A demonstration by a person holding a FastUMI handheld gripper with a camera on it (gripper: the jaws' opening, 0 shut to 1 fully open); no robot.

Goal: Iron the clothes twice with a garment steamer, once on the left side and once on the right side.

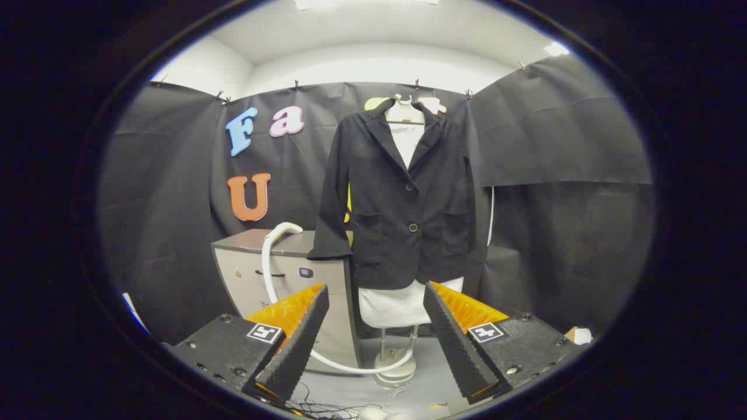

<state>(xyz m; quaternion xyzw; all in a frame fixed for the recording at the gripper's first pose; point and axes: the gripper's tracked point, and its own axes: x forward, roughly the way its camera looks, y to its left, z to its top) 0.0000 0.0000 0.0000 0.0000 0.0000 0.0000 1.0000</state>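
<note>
A black blazer (402,204) hangs on a white mannequin torso (392,308), straight beyond my fingers. The torso stands on a pole with a round base (395,368). To the blazer's left, a white steamer head and hose (274,256) rests on top of a grey cabinet (286,274); the hose loops down toward the mannequin's base. My gripper (376,303) is open, fingers wide apart with nothing between them, well short of both blazer and steamer.
Black cloth walls enclose the booth on three sides. Loose cables (327,408) lie on the grey floor just below my fingers. A small white object (580,335) sits low on the right.
</note>
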